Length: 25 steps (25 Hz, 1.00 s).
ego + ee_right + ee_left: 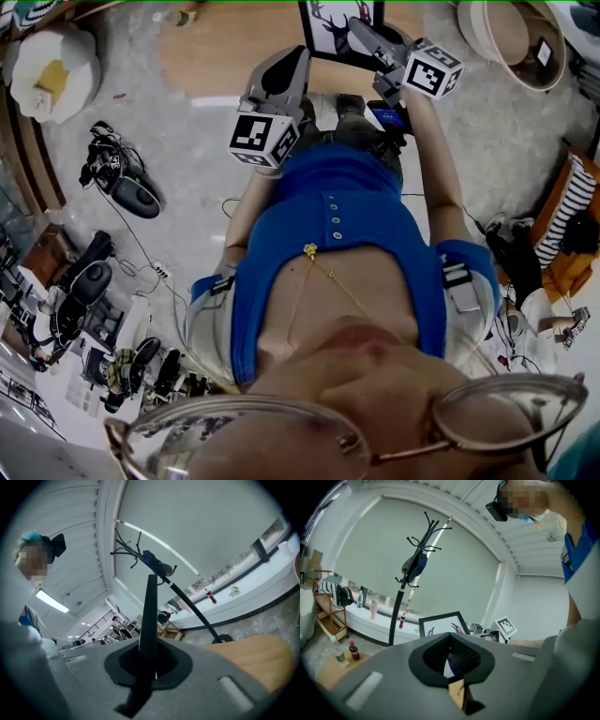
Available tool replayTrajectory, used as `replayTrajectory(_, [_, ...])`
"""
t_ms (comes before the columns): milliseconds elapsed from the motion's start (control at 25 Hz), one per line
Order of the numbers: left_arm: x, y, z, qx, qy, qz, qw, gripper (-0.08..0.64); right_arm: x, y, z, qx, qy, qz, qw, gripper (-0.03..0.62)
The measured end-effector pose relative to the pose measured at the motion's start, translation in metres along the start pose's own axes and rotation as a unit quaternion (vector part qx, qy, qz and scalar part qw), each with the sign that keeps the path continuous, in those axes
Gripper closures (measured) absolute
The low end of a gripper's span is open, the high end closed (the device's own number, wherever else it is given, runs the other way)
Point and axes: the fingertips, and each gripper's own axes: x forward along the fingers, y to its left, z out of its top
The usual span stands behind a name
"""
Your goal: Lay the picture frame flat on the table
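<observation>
Far left, on the grey floor: a heap of black gear (117, 173) with trailing cables. Further in, above the person's blue shirt (337, 225): left claw (296, 56), pressed together tip to tip with nothing between, pointing toward the wooden desk (225, 47).

Seen along that claw in the left gripper view:
- a black coat stand (417, 564) before a pale blind
- two bottles (353, 651) on the floor at lower left
- the picture frame (442, 623) beyond the tips, standing upright

Right of centre in the head view: the picture frame again, black-edged with a deer print. Upright over the desk's right end, not lying flat; contact with the desk impossible to tell. Just right of it: right claw (364, 36), pinching the frame's side edge.

In the right gripper view: the frame edge-on, a thin dark bar rising straight up from between the closed pads, with the desk's wood at lower right.

Far right in the head view: a round pale basket (511, 37) at the top, and a striped cloth (574, 202) lower down.
</observation>
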Motion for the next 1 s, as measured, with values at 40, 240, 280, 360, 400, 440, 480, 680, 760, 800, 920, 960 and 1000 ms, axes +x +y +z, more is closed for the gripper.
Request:
replayTrajectory(40, [0.0,0.002,-0.004,-0.003,0.005,0.001,1.0,0.56,0.003,-0.007,-0.007,0.003,0.008,-0.006,1.0,0.586])
replayTrajectory(240, [0.001,0.011,-0.026,-0.024,0.027,0.003,0.9994,0.56,0.018,-0.045,-0.044,0.037,0.038,-0.031,0.998,0.587])
replayTrajectory(280, [0.0,0.01,-0.031,-0.026,0.032,0.003,0.9991,0.56,0.019,-0.051,-0.052,0.044,0.044,-0.035,0.997,0.586])
replayTrajectory(360, [0.0,0.008,-0.041,-0.031,0.042,0.0,0.9986,0.56,0.021,-0.066,-0.067,0.05,0.056,-0.044,0.996,0.588])
replayTrajectory(400, [0.001,0.008,-0.046,-0.034,0.048,-0.003,0.9983,0.56,0.024,-0.074,-0.074,0.051,0.063,-0.049,0.996,0.588])
replayTrajectory(440, [0.001,0.008,-0.051,-0.037,0.054,-0.005,0.9978,0.562,0.026,-0.081,-0.083,0.051,0.07,-0.053,0.995,0.588])
replayTrajectory(480, [0.0,0.009,-0.057,-0.039,0.06,-0.006,0.9974,0.563,0.03,-0.088,-0.091,0.05,0.079,-0.057,0.994,0.588])
replayTrajectory(680, [-0.001,0.017,-0.076,-0.048,0.081,-0.007,0.9956,0.563,0.044,-0.126,-0.137,0.032,0.124,-0.087,0.988,0.588])
replayTrajectory(760, [0.002,0.019,-0.082,-0.049,0.087,-0.007,0.995,0.563,0.049,-0.144,-0.154,0.032,0.138,-0.098,0.985,0.588])
replayTrajectory(800, [0.002,0.021,-0.085,-0.05,0.092,-0.007,0.9945,0.563,0.051,-0.152,-0.163,0.036,0.142,-0.104,0.984,0.586])
replayTrajectory(920, [0.001,0.029,-0.1,-0.055,0.108,-0.006,0.9926,0.563,0.059,-0.177,-0.192,0.063,0.145,-0.123,0.98,0.586])
replayTrajectory(960, [0.001,0.032,-0.106,-0.058,0.113,-0.006,0.9919,0.563,0.061,-0.187,-0.202,0.077,0.143,-0.132,0.978,0.588])
replayTrajectory(1000, [0.001,0.034,-0.112,-0.06,0.117,-0.006,0.9913,0.563,0.064,-0.197,-0.211,0.092,0.141,-0.142,0.975,0.587])
